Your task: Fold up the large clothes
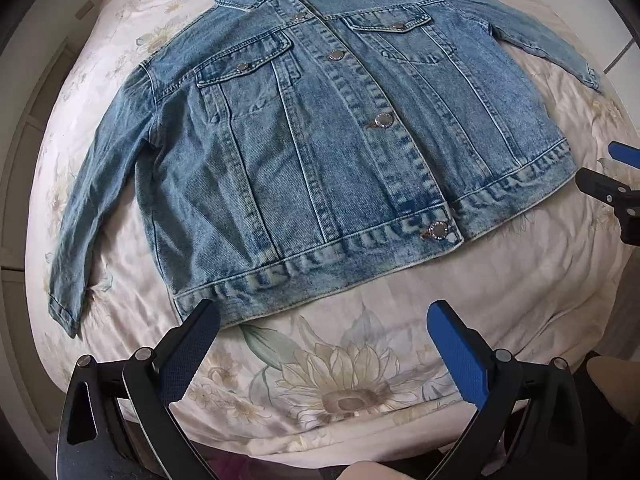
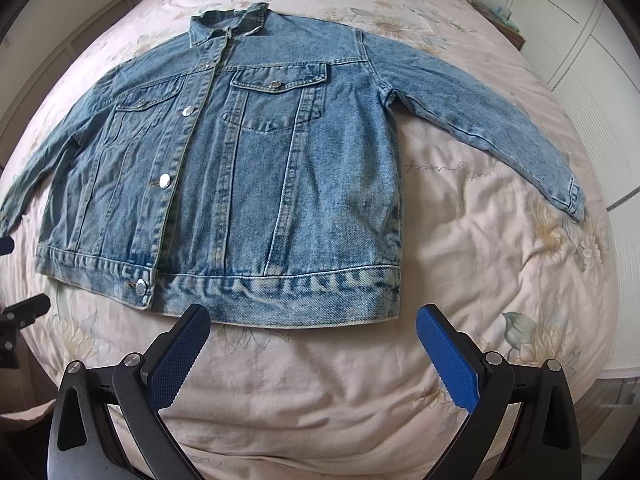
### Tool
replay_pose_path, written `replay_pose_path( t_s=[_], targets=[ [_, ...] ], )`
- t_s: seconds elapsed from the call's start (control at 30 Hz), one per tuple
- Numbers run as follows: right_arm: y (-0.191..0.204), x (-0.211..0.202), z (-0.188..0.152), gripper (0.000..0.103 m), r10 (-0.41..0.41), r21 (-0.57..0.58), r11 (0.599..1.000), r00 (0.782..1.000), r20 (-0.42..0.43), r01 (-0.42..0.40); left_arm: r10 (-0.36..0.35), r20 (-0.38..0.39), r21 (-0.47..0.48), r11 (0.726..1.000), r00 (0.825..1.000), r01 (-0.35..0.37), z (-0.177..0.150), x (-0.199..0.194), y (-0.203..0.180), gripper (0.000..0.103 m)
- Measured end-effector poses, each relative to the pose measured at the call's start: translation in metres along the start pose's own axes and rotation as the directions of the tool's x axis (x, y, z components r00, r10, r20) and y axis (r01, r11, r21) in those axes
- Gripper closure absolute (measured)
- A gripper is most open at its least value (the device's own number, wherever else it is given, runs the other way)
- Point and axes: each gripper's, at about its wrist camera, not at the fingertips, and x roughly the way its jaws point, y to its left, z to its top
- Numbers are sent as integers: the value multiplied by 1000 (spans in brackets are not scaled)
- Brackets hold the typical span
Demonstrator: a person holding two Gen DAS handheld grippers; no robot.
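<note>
Two tools hang over a bed, each held low near the bottom edge of a blue denim jacket with silver buttons (image 1: pixel 304 140). The jacket lies flat and face up on the bed's pale cover with big printed flowers (image 1: pixel 340 384), buttoned down the front, with its collar at the far end and its hem close to the tools. The left tool (image 1: pixel 322 316) points forward at the hem on the jacket's left half, and its dark left finger (image 1: pixel 192 352) sits in front of the hem edge; I cannot tell if it touches the cloth. The right tool (image 2: pixel 312 320) points at the hem on the jacket's right half, with both tips just short of the cloth. The left view shows one sleeve (image 1: pixel 92 184) lying down along the jacket's side with its cuff near the hem, and the other tool's black and blue tips poking in at the right edge. The right view shows the other sleeve (image 2: pixel 480 120) stretched out away from the body to its cuff, some thin grey writing on the cover (image 2: pixel 448 168) beside it, and white cupboard doors (image 2: pixel 580 40) past the bed. The left view does not show the writing. Both tools are spread wide apart. Their blue pads (image 2: pixel 444 360) face each other with only the bed cover between them, and they hold nothing.
</note>
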Motion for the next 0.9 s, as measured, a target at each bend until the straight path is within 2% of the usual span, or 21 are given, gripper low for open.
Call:
replay_pose_path(
  t_s=[0.13,0.3,0.53,0.7,0.9],
  targets=[
    [5,2,3,0,1,-16,1000,1000,-10,-1,-23,-4,-37,999,1000,23,-5,2,6,1],
    [14,3,7,0,-1,-46,999,1000,-14,0,-49,30,-119,991,998,52,-10,-2,26,1],
    [32,3,19,0,4,-90,996,1000,-6,-4,-46,79,-267,961,996,66,-19,-12,65,2],
    [49,4,31,0,16,-127,992,1000,2,-15,-24,55,-370,928,998,43,-36,-10,102,2],
    [73,7,47,0,35,-183,983,999,9,-33,-29,21,-522,852,999,36,-61,-1,155,2]
  ],
)
